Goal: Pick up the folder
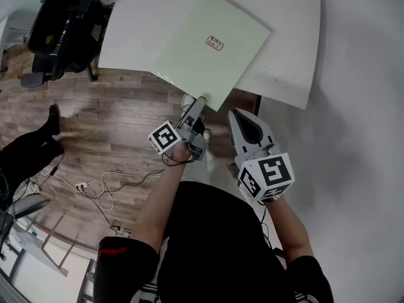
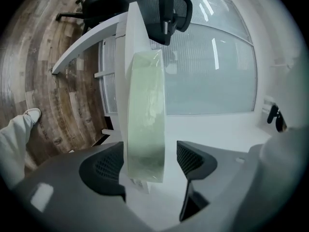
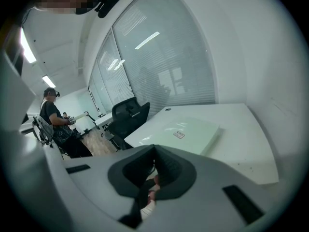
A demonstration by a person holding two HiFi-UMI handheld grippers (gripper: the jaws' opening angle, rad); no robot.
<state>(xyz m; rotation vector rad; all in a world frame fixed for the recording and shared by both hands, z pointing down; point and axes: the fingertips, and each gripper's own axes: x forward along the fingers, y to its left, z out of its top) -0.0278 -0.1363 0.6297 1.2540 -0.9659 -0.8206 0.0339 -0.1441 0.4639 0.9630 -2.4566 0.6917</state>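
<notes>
**Folder's corner between open jaws**

The pale green folder lies on the white table, its near corner jutting over the edge. The left gripper, the nearer one, straddles that corner with jaws apart, not pressing. The right gripper hangs beside it, jaws together.

An office: white desk, black swivel chair, glass partition wall.

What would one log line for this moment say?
left gripper: open, folder between jaws | right gripper: shut, empty | folder: on table, corner overhanging
</notes>
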